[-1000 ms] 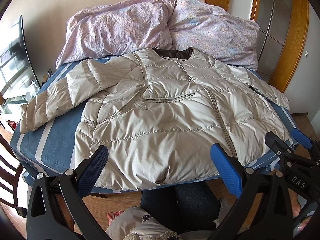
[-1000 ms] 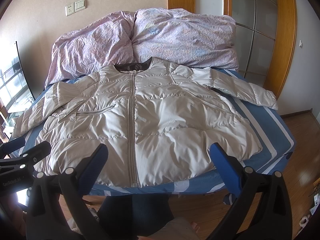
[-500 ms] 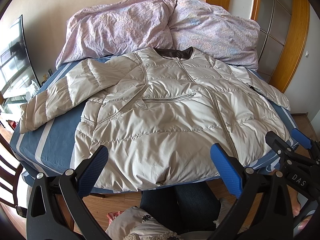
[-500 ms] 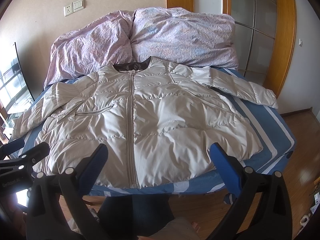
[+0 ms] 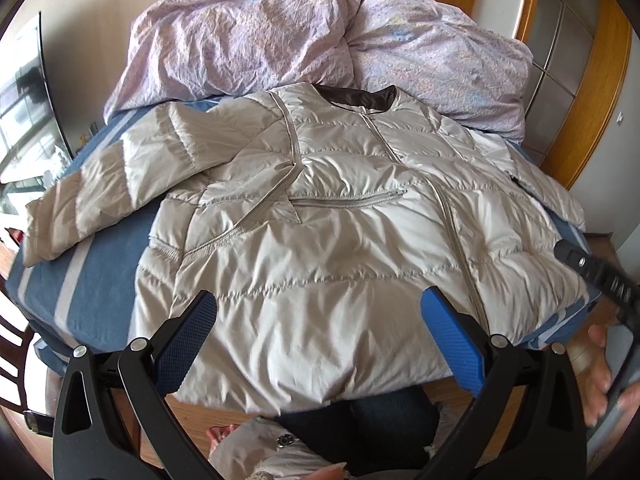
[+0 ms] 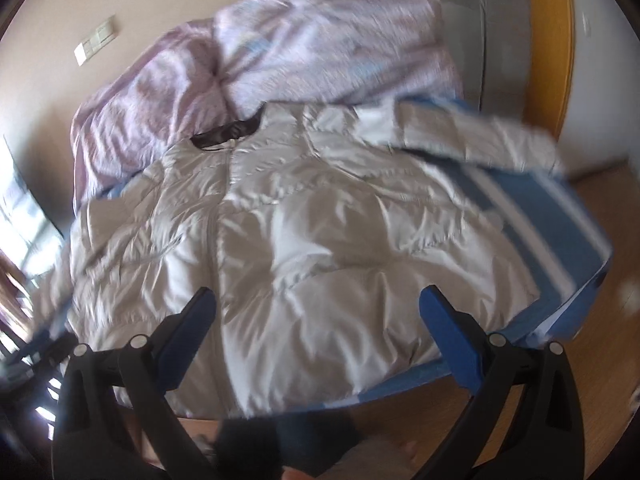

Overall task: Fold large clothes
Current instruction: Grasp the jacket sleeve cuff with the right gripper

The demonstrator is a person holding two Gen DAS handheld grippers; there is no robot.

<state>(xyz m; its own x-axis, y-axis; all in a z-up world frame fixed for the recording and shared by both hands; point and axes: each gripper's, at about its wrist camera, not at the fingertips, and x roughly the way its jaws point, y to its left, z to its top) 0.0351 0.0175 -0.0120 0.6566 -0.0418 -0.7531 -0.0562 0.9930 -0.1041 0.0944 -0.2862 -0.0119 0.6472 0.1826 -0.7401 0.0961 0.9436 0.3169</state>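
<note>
A silver-beige puffer jacket lies flat, front up and zipped, on the bed, collar toward the pillows. It also shows in the right wrist view, blurred. Its left sleeve stretches out over the blue sheet; its right sleeve lies toward the right edge. My left gripper is open and empty above the jacket's hem. My right gripper is open and empty above the hem too, and part of its body shows at the right edge of the left wrist view.
A blue striped sheet covers the bed. A crumpled lilac duvet is heaped at the head. A wooden door frame stands at the right, a window at the left. The person's legs are at the bed's foot.
Both grippers have moved forward toward the jacket. The right gripper is moving fast and tilting, blurring its view. The jacket has not moved.
</note>
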